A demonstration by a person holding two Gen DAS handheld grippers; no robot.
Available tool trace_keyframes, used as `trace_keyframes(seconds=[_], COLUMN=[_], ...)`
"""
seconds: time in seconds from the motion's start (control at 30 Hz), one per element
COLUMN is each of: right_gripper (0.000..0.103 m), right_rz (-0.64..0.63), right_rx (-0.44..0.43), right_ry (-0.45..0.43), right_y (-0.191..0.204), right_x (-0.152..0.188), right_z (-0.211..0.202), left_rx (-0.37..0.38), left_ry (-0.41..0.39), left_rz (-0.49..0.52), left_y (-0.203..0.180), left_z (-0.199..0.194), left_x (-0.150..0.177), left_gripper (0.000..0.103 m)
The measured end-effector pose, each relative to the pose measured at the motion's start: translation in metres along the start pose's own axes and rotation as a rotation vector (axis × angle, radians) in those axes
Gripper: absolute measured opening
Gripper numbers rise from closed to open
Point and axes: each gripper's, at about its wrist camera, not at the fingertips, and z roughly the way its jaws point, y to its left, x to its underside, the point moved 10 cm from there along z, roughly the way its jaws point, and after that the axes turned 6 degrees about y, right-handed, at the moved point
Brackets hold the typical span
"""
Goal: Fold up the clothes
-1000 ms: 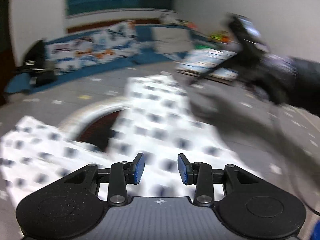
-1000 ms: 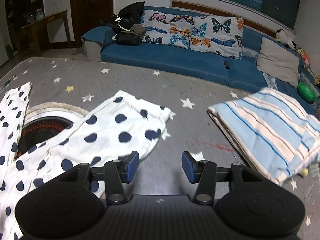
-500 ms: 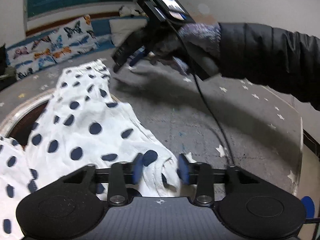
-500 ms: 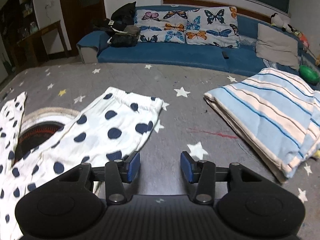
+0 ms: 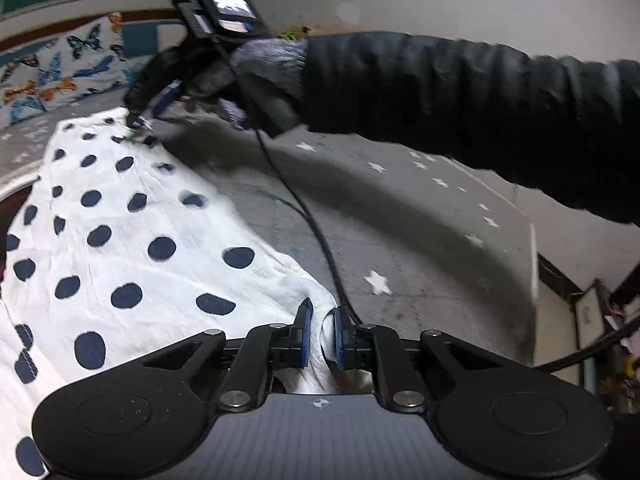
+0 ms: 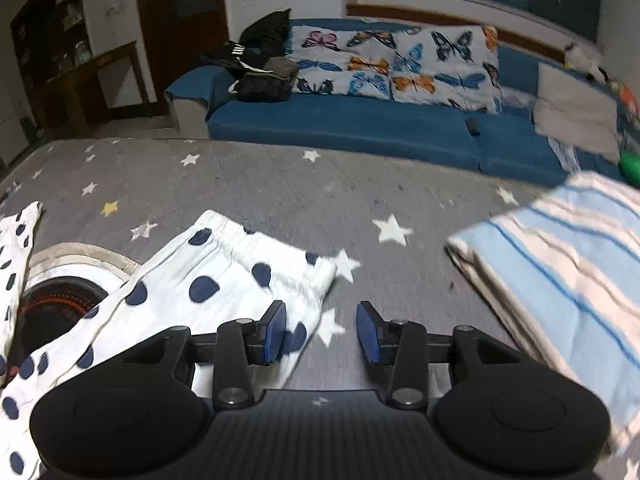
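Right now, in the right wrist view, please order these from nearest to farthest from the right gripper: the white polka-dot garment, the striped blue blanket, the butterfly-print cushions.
From the right gripper:
1. White polka-dot garment, at the left finger, front left.
2. Folded blue-and-cream striped blanket, on the right.
3. Butterfly-print cushions, far back on the blue sofa.

At lower centre we see the right hand-held gripper [image 6: 321, 331] with jaws apart, its left pad over the polka-dot trousers [image 6: 224, 280] on the star-print table [image 6: 256, 188]; a folded striped cloth [image 6: 568, 264] lies right.
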Motion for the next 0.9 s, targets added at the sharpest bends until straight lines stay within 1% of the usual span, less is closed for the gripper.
trace_keyframes(seconds=[0.17, 0.2, 0.23, 0.37, 0.43, 0.47, 0.5, 0.53, 0.57, 0.7, 0.83, 0.87, 0.9], right_gripper=[0.034, 0.034, 0.034, 0.035, 0.035, 0.035, 0.035, 0.036, 0.036, 0.037, 0.038, 0.039, 0.043], right_rz=[-0.066, -0.068, -0.069, -0.075, -0.083, -0.089, -0.096, -0.102, -0.11, -0.138, -0.156, -0.17, -0.189], right_rx=[0.116, 0.133, 0.142, 0.155, 0.15, 0.145, 0.14, 0.135, 0.127, 0.092, 0.038, 0.018, 0.004], right_ry=[-0.026, -0.026, -0.026, -0.024, -0.026, -0.027, -0.029, -0.03, -0.03, -0.048, -0.061, -0.06, -0.059], right_y=[-0.003, -0.004, -0.003, -0.001, 0.002, 0.004, 0.006, 0.008, 0.011, 0.031, 0.061, 0.072, 0.083], right_x=[-0.004, -0.004, -0.004, -0.001, 0.002, 0.003, 0.005, 0.006, 0.009, 0.024, 0.046, 0.055, 0.064], right_z=[0.003, 0.002, 0.001, -0.01, -0.021, -0.028, -0.035, -0.042, -0.049, -0.08, -0.107, -0.114, -0.121], left_rx=[0.017, 0.016, 0.014, -0.02, -0.039, -0.05, -0.06, -0.076, -0.092, -0.169, -0.29, -0.321, -0.348], left_ry=[-0.002, -0.004, -0.006, -0.024, -0.036, -0.044, -0.05, -0.056, -0.063, -0.095, -0.136, -0.147, -0.158], left_rz=[-0.017, -0.026, -0.036, -0.057, -0.06, -0.063, -0.065, -0.068, -0.073, -0.119, -0.19, -0.219, -0.245], left_y=[0.0, 0.001, 0.002, 0.005, 0.006, 0.007, 0.007, 0.009, 0.01, 0.021, 0.043, 0.049, 0.055], left_z=[0.0, 0.0, -0.001, -0.008, -0.013, -0.017, -0.021, -0.026, -0.03, -0.054, -0.085, -0.094, -0.103], left_x=[0.002, 0.002, 0.002, 0.001, 0.001, 0.002, 0.003, 0.004, 0.006, 0.019, 0.036, 0.041, 0.047], left_gripper=[0.013, 0.014, 0.016, 0.019, 0.026, 0.027, 0.029, 0.036, 0.039, 0.041, 0.044, 0.044, 0.044])
